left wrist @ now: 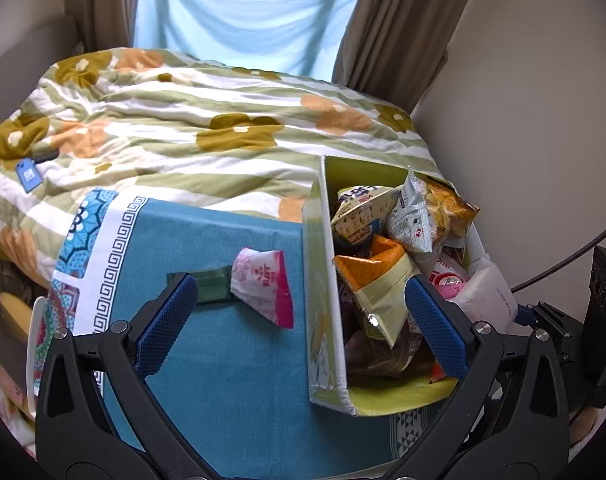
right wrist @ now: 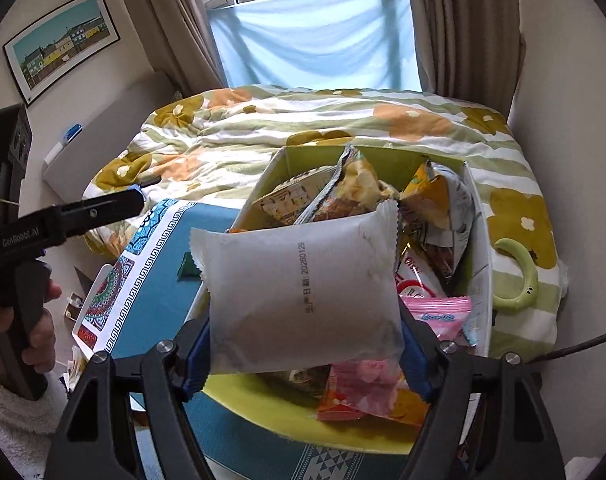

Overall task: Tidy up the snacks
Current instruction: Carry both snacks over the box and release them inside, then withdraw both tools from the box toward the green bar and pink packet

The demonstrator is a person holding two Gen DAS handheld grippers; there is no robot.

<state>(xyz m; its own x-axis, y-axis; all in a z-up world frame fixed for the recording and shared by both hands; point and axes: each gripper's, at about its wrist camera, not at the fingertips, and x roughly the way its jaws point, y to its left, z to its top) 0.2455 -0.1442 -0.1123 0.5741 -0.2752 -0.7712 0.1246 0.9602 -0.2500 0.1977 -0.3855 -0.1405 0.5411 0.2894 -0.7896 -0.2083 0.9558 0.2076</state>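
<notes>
My right claw (right wrist: 305,344) is clamped on a white frosted snack pouch (right wrist: 303,296), held just over the green box (right wrist: 483,240). The box sits on the teal cloth (left wrist: 223,360) w/ packets piled inside: pink, orange, grey, yellow. My left claw (left wrist: 303,320) is spread wide, nothing in it. A pink-white packet (left wrist: 265,286) and a dark green one (left wrist: 213,286) lie on the cloth beside the box.

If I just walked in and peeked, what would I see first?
Probably the big frosted white packet held between the right gripper's jaws, right above a green box stuffed with snack bags. Next, the pink and white packet lying alone on the blue cloth, ahead of the wide-open left gripper.
</notes>
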